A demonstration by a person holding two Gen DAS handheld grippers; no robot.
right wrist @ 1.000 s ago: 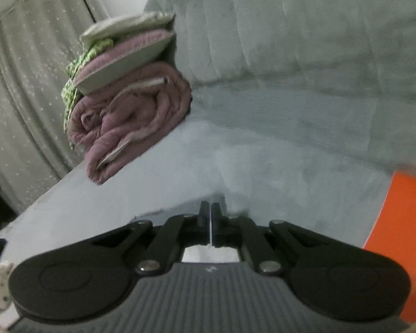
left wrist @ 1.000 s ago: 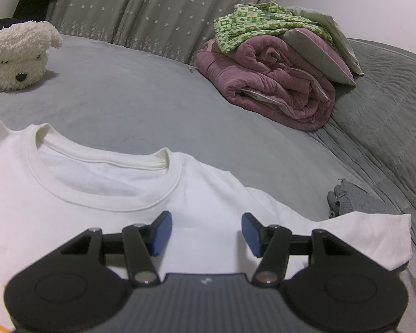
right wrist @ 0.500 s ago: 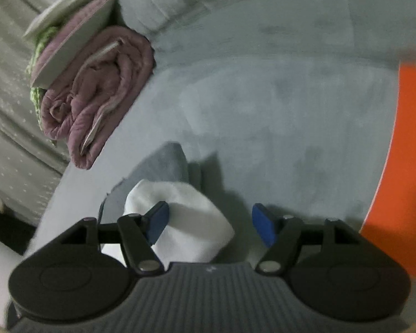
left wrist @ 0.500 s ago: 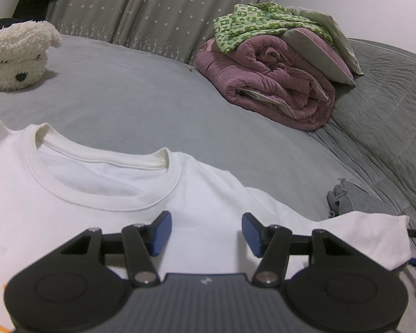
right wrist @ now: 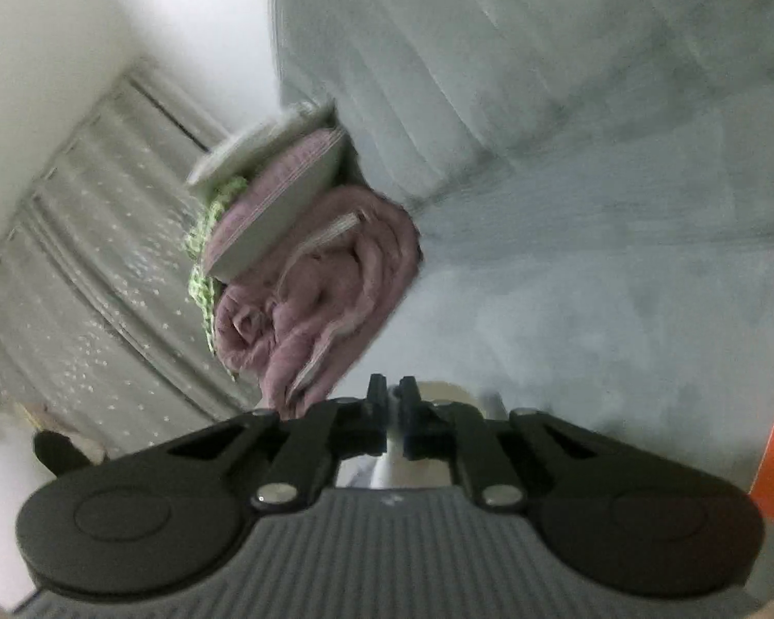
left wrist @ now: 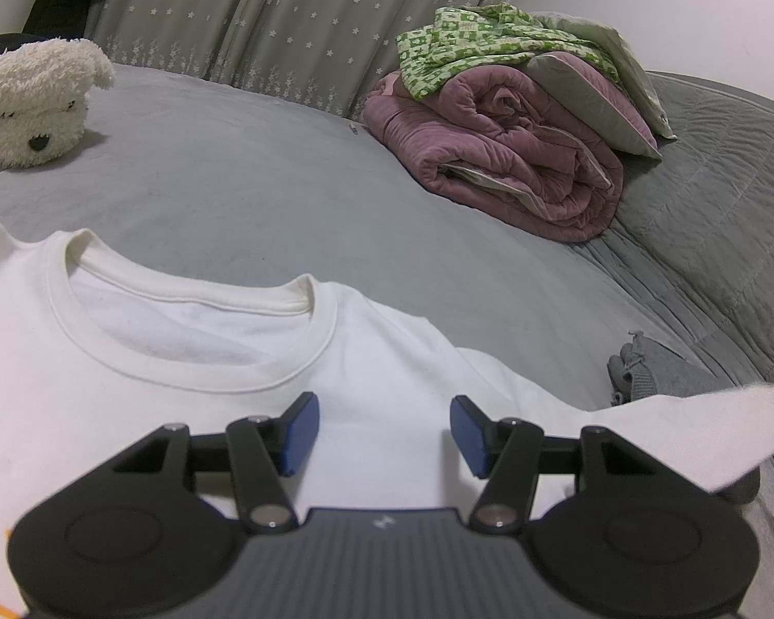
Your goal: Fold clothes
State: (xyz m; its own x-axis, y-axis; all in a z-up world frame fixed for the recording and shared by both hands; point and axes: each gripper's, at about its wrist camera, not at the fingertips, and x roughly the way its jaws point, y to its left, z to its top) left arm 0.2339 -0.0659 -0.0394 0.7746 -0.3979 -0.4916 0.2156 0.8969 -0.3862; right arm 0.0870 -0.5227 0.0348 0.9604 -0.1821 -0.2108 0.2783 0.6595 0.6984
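A white sweatshirt point(left wrist: 191, 412) lies spread front-up on the grey bed point(left wrist: 263, 191), its round collar just ahead of the left claw point(left wrist: 379, 428), which hovers low over the chest with its jaws parted and nothing between the blue pads; that reads as a hand waiting to pin or steady the body while the other side works. To the right of that claw the sleeve point(left wrist: 696, 428) is lifted off the bed and stretched out toward the frame edge, a pull that suggests it is about to be brought across the chest for the first fold. The right claw point(right wrist: 393, 407) has its jaws closed on a bit of white cloth, seemingly that sleeve's end, though its view is blurred. Just beyond the raised sleeve sits a small grey garment point(left wrist: 655, 371), near enough to snag. A rolled pink quilt point(left wrist: 511, 155) and a plush dog point(left wrist: 31, 108) lie well ahead of the left claw, clear of the work.
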